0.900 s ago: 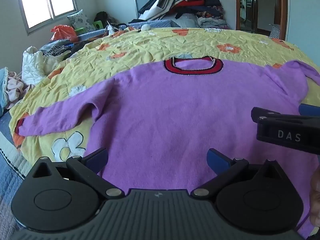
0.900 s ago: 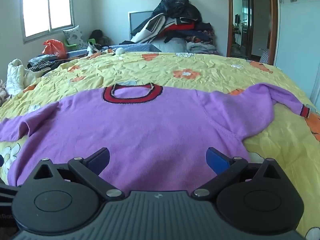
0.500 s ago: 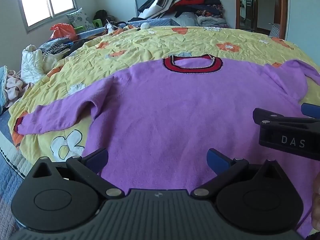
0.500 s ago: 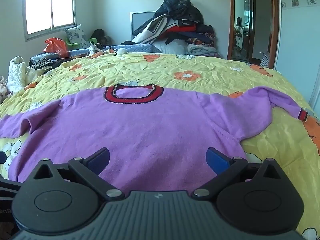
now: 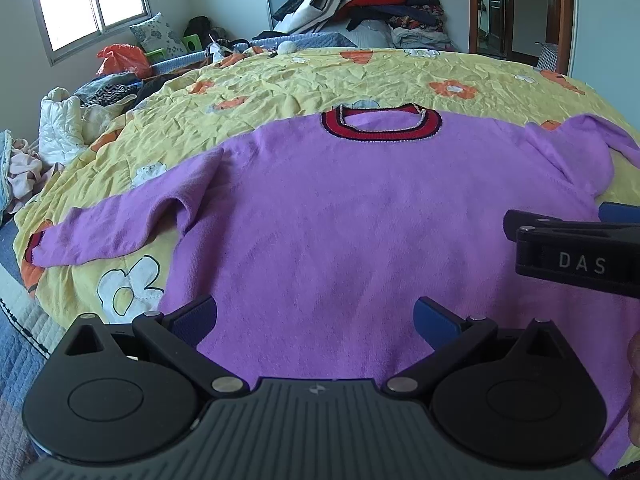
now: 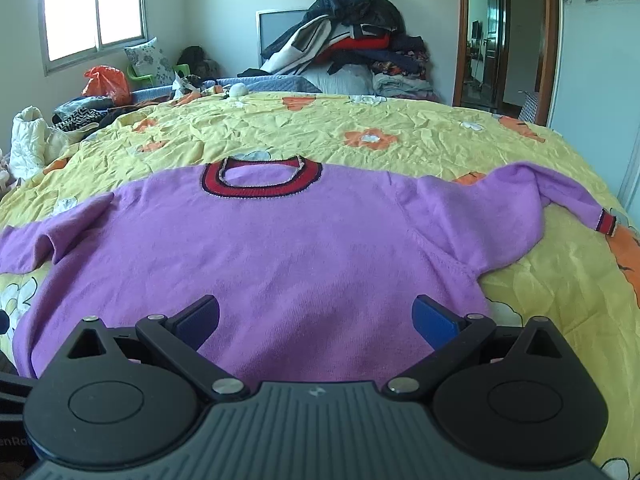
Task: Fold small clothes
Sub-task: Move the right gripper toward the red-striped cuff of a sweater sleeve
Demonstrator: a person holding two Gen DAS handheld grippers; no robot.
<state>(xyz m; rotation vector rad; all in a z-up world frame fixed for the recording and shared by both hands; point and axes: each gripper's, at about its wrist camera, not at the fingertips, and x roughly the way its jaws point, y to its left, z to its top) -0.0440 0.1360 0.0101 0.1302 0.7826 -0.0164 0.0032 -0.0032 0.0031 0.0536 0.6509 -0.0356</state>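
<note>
Sweater flat, tongs a bit higher

Sweater (image 5: 340, 216) lay spread flat on the yellow bed cover (image 6: 400, 128), neck away, both sleeves out to the sides. Since a moment before, both views had lifted a little and nothing on the bed had moved. Left tongs (image 5: 316, 316) and right tongs (image 6: 316, 316) hung wide apart over the hem, holding nothing. No fold had begun yet.
</note>
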